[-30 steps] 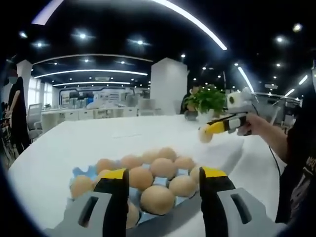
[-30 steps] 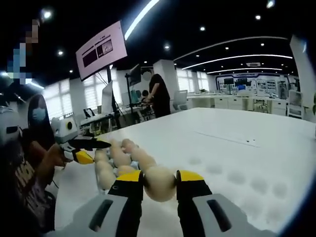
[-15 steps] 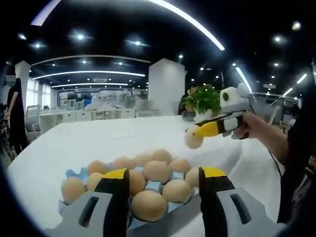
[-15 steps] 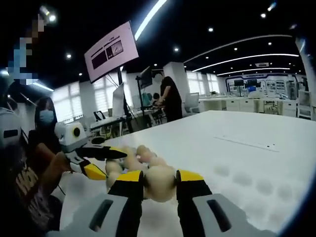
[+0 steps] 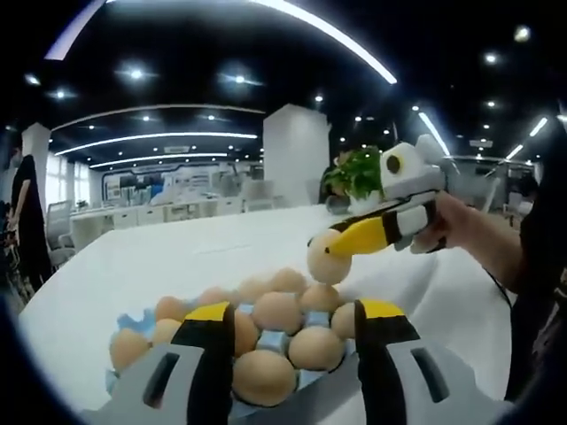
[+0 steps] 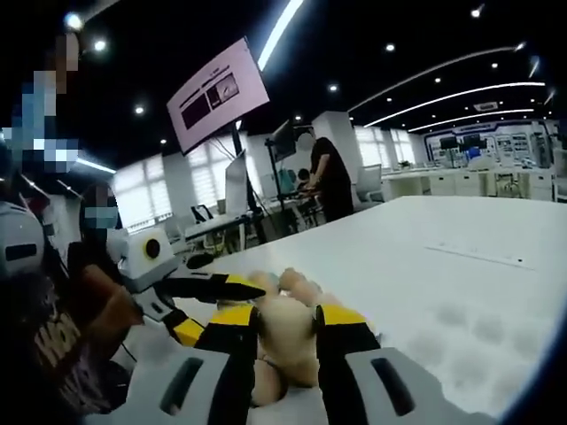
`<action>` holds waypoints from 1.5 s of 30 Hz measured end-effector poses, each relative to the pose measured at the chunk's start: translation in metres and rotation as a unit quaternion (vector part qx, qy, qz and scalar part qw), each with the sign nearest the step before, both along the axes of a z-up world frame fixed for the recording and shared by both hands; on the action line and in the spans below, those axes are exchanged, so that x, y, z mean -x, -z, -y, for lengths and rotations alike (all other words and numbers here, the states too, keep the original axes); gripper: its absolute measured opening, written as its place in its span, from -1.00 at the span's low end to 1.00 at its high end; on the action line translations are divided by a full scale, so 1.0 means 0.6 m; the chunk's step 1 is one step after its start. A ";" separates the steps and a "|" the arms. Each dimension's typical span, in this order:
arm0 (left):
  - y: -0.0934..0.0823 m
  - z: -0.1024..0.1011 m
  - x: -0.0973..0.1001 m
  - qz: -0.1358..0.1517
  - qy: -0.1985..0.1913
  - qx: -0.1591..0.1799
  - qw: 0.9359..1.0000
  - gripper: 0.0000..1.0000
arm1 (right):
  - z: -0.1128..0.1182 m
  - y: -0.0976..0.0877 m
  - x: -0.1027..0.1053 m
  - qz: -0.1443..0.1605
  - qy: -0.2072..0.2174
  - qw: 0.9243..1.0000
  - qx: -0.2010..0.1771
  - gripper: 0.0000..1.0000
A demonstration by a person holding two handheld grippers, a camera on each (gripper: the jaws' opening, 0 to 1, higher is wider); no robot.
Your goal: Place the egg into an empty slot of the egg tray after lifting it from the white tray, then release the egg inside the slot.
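An egg (image 5: 329,258) is clamped in the right tool (image 5: 341,245), held just above the egg tray's (image 5: 133,320) far-right edge; bare white counter (image 5: 168,257) is seen beyond. Left tool (image 5: 285,332) is held w/ jaws apart, nothing gripped, low over the tray's near edge.

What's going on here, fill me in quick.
A person is moving eggs with a hand-held gripper in each hand. The right hand-held gripper is shut on an egg and carries it above the blue egg tray, which sits on the white table and already holds many eggs. The egg is not yet in a slot. The left hand-held gripper is open and holds nothing, hovering at the tray's near side. Other people stand in the background.
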State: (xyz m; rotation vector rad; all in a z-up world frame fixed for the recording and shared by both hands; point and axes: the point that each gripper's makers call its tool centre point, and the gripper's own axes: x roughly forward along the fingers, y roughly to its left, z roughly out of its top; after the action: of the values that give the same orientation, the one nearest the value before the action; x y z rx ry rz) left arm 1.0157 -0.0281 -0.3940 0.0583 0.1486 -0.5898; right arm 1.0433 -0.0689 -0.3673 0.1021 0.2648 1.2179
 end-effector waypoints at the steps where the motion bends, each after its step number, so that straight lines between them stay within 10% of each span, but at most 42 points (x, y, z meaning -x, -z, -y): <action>1: 0.001 0.002 -0.001 0.000 0.000 -0.002 1.000 0.10 | -0.003 -0.001 0.000 0.000 0.000 1.000 -0.001 -0.47; 45: -0.013 0.051 -0.003 0.018 0.031 -0.021 0.999 -0.43 | -0.044 -0.001 0.054 -0.022 -0.048 0.999 0.001 -0.48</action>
State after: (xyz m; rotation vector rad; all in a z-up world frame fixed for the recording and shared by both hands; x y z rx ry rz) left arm 1.0174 -0.0586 -0.3859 0.1149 0.1253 -0.6477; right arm 1.0111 -0.0422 -0.3669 0.1159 0.3126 1.3109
